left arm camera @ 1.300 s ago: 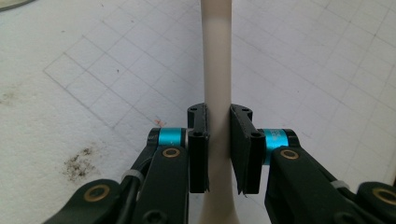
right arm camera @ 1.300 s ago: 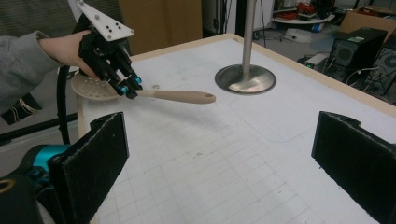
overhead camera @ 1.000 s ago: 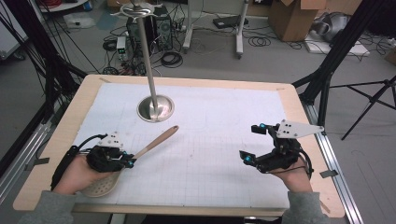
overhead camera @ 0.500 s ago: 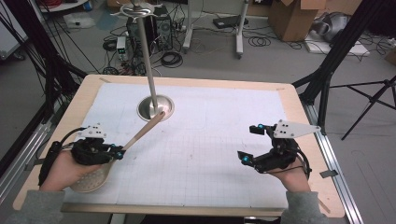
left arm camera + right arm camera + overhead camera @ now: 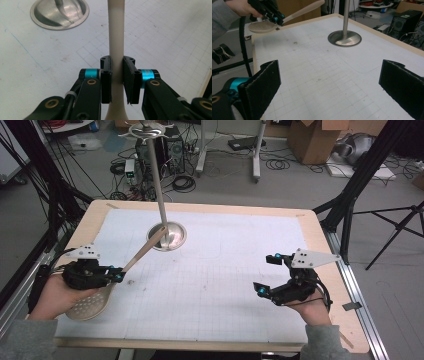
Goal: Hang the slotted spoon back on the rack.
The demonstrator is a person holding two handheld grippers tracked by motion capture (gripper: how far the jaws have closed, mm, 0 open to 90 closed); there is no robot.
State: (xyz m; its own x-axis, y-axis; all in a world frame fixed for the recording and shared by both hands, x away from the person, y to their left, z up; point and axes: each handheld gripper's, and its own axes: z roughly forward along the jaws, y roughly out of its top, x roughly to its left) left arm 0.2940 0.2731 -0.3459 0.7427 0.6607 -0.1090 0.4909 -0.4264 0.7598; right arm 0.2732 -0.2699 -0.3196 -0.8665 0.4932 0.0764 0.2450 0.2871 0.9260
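— Where is the slotted wooden spoon (image 5: 100, 295) over the worktop (image 5: 210, 285)?
— In the left hand-held gripper (image 5: 119, 276), pads clamping its handle; the perforated bowl sits beneath the hand, the handle tip pointing at the metal stand (image 5: 167, 236).
— And the right hand-held gripper (image 5: 265, 274)?
— Released, jaws wide apart, far from the spoon.
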